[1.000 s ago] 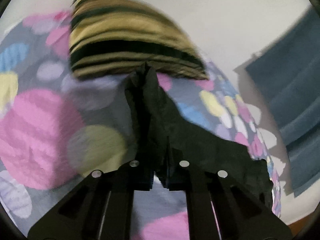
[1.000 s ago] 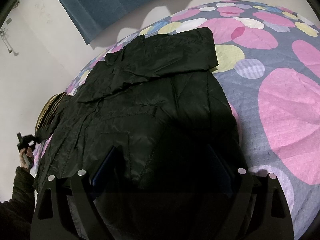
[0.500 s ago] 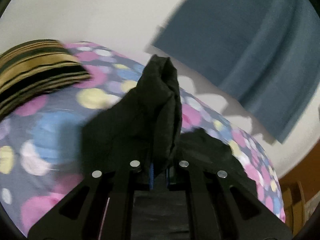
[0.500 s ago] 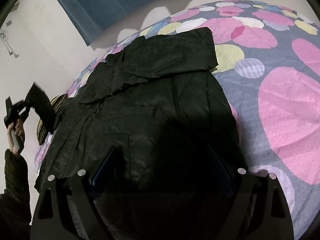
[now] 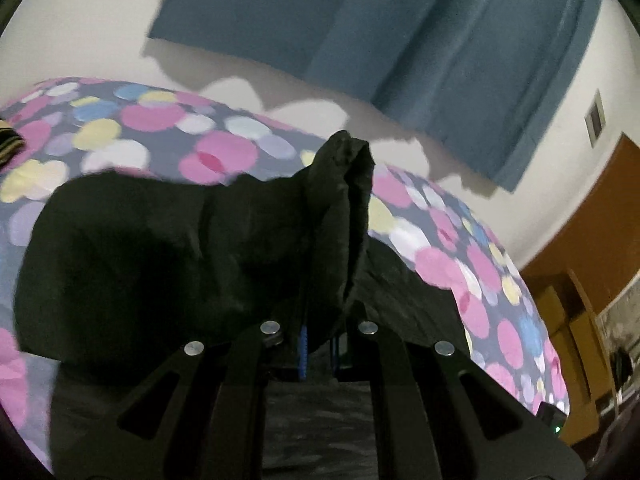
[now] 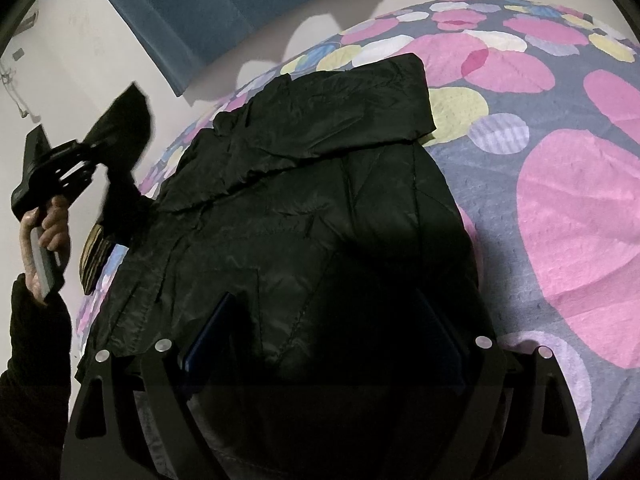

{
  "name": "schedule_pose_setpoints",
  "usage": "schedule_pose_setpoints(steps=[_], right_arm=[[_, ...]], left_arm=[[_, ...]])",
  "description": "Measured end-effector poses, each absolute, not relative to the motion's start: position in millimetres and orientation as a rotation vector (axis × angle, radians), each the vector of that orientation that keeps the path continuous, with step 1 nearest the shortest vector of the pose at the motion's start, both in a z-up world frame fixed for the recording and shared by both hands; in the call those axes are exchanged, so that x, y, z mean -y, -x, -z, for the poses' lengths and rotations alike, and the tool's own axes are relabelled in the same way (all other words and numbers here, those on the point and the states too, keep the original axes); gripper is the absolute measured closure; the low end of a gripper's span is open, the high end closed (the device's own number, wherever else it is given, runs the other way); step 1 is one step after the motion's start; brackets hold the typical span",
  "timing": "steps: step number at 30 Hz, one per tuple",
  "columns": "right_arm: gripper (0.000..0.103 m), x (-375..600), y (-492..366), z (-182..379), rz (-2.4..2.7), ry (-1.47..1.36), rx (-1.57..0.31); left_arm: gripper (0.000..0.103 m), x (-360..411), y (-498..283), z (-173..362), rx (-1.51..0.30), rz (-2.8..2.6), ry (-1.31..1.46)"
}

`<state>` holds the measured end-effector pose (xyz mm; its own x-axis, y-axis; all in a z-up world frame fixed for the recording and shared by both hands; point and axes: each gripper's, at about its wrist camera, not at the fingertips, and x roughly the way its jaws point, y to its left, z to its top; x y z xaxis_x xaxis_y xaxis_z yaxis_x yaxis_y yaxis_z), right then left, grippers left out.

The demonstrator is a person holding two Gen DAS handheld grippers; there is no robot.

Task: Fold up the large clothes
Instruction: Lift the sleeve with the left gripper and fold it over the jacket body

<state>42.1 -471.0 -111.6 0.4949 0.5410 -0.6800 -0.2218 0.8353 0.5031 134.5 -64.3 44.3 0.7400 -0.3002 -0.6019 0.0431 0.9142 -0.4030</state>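
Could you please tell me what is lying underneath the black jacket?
The black jacket lies on the bedspread with coloured circles. A striped cushion peeks out beside its left edge. Anything beneath the jacket's middle is covered.

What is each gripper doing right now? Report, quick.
Left gripper: shut on the sleeve of the black jacket, lifted.
Right gripper: open, over the jacket's lower part, holding nothing.

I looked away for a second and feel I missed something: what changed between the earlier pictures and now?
The left gripper, already shut on a sleeve of the black jacket, rose from low beside the striped cushion to up in the air, swinging toward the blue curtain. The sleeve went up with it. The right gripper stayed open over the jacket's body, which lay unmoved on the dotted bedspread.
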Motion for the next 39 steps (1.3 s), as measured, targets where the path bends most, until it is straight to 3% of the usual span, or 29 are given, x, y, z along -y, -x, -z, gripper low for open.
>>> schedule_pose_setpoints(steps=[10,18,39], right_arm=[[0.015,472,-43,112,-0.48,-0.388,-0.946],[0.015,473,-43,113,-0.481,-0.394,-0.946],[0.015,474,-45,114,-0.484,-0.399,-0.946]], left_arm=[[0.096,149,-160,13,-0.846,0.244,0.297],[0.096,172,-170,56,-0.945,0.223,0.24],[0.096,184,-168,67,-0.952,0.188,0.152]])
